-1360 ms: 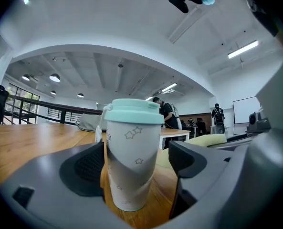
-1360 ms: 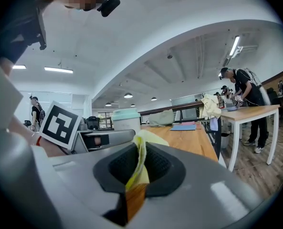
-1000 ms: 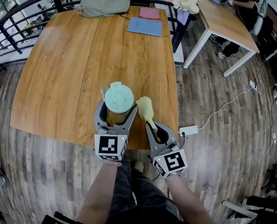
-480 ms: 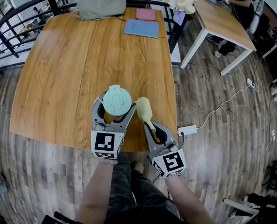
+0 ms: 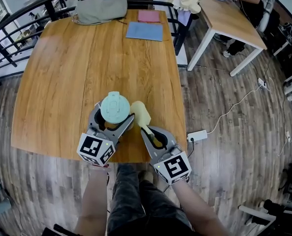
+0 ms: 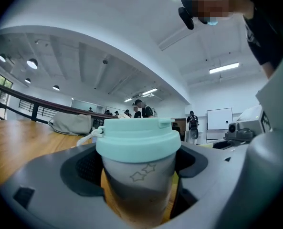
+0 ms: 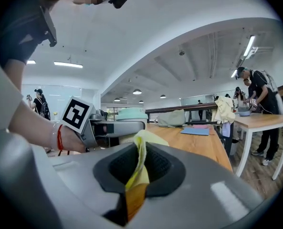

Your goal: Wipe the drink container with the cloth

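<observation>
The drink container (image 5: 115,108), a pale cup with a mint-green lid, stands up between the jaws of my left gripper (image 5: 112,118) over the near part of the wooden table (image 5: 77,68). In the left gripper view the cup (image 6: 139,151) fills the gap, with both pads against its sides. My right gripper (image 5: 149,133) is shut on a yellow cloth (image 5: 140,113), whose free end bunches just right of the cup's lid; whether it touches I cannot tell. The cloth (image 7: 140,161) runs pinched down between the right jaws.
A grey bag (image 5: 100,6), a blue sheet (image 5: 144,31) and a pink sheet (image 5: 149,16) lie at the table's far end. A second table (image 5: 229,16) stands to the right. A power strip (image 5: 197,136) with a cable lies on the floor. A railing (image 5: 8,38) runs on the left.
Both grippers have shifted a little left and nearer to me. The left gripper has swung its marker cube leftward with the cup still in it. The cloth stays beside the lid.
</observation>
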The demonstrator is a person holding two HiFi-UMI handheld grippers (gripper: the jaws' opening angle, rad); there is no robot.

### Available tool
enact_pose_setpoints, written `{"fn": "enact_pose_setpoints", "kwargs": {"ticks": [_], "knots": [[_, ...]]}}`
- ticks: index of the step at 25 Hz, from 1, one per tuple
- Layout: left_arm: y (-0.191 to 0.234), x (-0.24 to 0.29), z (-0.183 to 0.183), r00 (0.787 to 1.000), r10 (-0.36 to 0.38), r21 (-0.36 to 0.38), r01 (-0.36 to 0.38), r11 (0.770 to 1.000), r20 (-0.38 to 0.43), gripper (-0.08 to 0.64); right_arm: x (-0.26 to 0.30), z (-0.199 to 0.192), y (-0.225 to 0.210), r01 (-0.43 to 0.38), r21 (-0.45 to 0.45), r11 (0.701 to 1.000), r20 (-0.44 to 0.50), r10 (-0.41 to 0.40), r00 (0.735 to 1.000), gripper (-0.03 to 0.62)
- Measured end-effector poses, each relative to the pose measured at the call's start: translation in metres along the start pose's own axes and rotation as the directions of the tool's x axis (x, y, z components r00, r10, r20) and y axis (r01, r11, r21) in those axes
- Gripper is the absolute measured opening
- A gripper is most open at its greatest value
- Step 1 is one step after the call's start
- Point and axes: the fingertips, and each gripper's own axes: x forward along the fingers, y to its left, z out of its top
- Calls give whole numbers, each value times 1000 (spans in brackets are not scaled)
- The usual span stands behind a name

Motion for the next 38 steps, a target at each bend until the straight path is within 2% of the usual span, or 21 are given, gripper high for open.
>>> {"fn": "enact_pose_setpoints", "kwargs": {"ticks": [6,14,23,31,38], "knots": [[14,0,4,996,-88,-111,89,990,11,414,33,12,11,-73,-58,996,-30,71,997,35],[40,-9,3,983,-170,-272,183,945,69,414,68,22,24,-139,-90,986,-44,135,990,34],[50,-9,2,961,-265,-330,276,903,79,414,89,19,27,-189,-23,982,-93,186,978,34],[52,-11,3,945,-317,-338,325,883,82,414,84,-8,25,-185,26,982,-175,186,967,34],[50,-11,2,917,-389,-337,396,854,92,414,76,-29,27,-185,72,980,-208,196,958,34]]}}
